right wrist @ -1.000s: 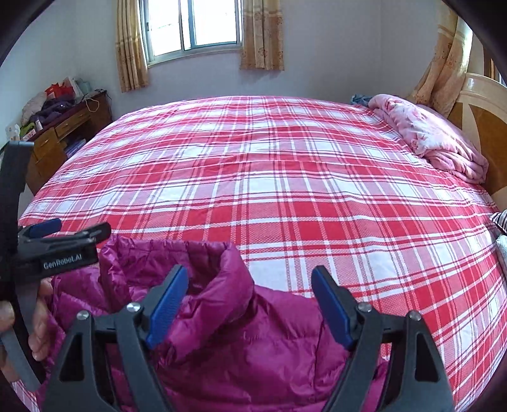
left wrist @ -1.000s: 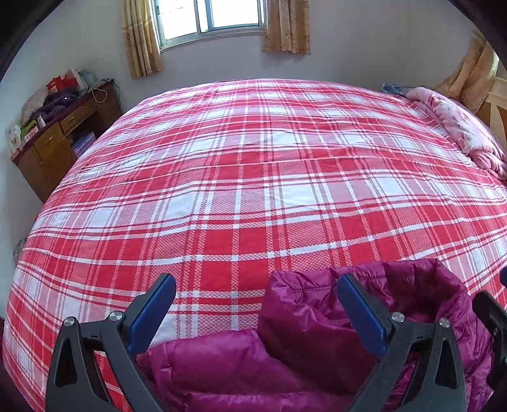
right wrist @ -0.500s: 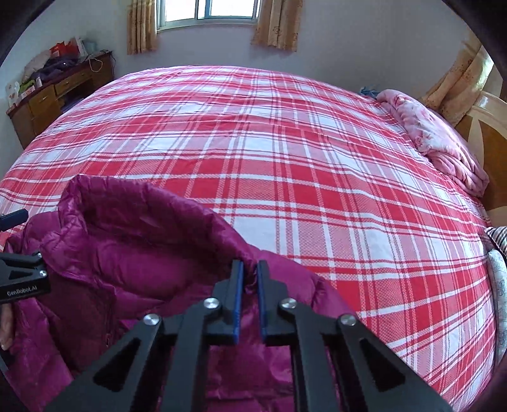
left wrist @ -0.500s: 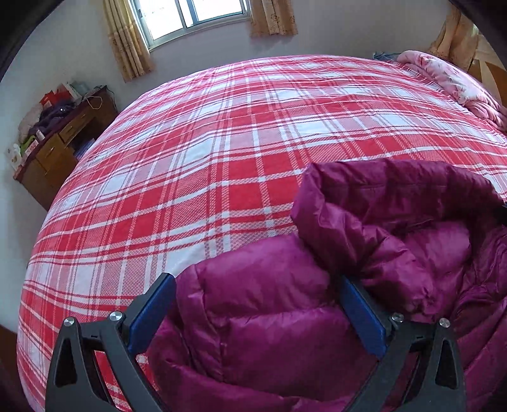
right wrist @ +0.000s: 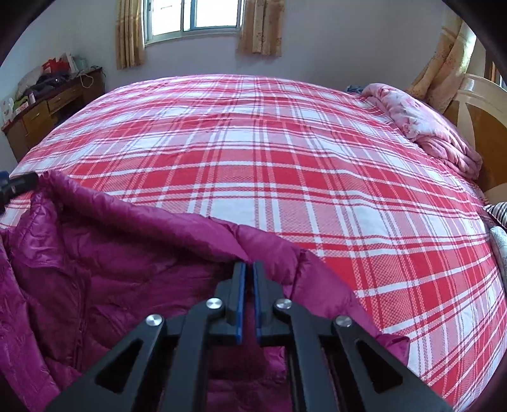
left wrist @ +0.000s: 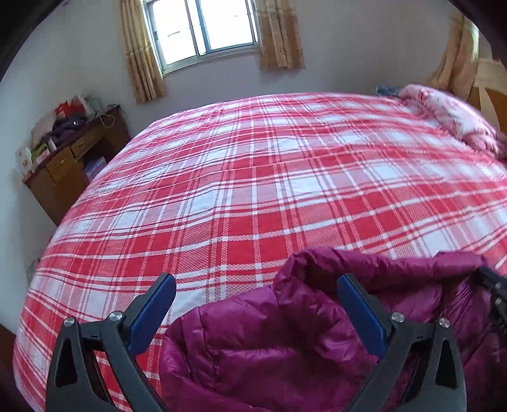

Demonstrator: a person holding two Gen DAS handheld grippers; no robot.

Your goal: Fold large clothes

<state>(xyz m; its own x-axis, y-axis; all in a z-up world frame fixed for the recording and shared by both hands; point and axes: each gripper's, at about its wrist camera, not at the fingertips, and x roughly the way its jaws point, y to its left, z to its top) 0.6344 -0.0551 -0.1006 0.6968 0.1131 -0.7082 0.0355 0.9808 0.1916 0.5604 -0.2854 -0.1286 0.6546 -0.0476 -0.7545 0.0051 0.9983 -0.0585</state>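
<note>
Nearest to me, my right claw (right wrist: 248, 269) has its blue pads pressed together on the upper edge of the magenta puffer jacket (right wrist: 104, 263), pinching a fold of that quilted fabric right at the fingertips. From this view the jacket spreads out to the left of the claw, its raised edge running up toward the left border, where the dark tip of my other tool shows.

My left claw (left wrist: 256, 298) stands spread wide, its pads well apart. The jacket's shoulder (left wrist: 253, 342) bulges up between them; the right pad sits against the raised collar fold, the left pad hangs over bare sheet. I cannot tell whether either pad actually touches the cloth.

The jacket lies at the near edge of the bed (right wrist: 269, 164), which is covered by a red and white plaid sheet stretching away smooth and flat. Farther back on the right, a pink floral quilt (right wrist: 421, 126) is bunched up against the headboard (right wrist: 481, 104). On the far left a wooden desk (left wrist: 68, 172) stands beside the bed, cluttered with bags and small items. Beyond everything, a window (left wrist: 206, 28) with beige curtains is set in the back wall.
</note>
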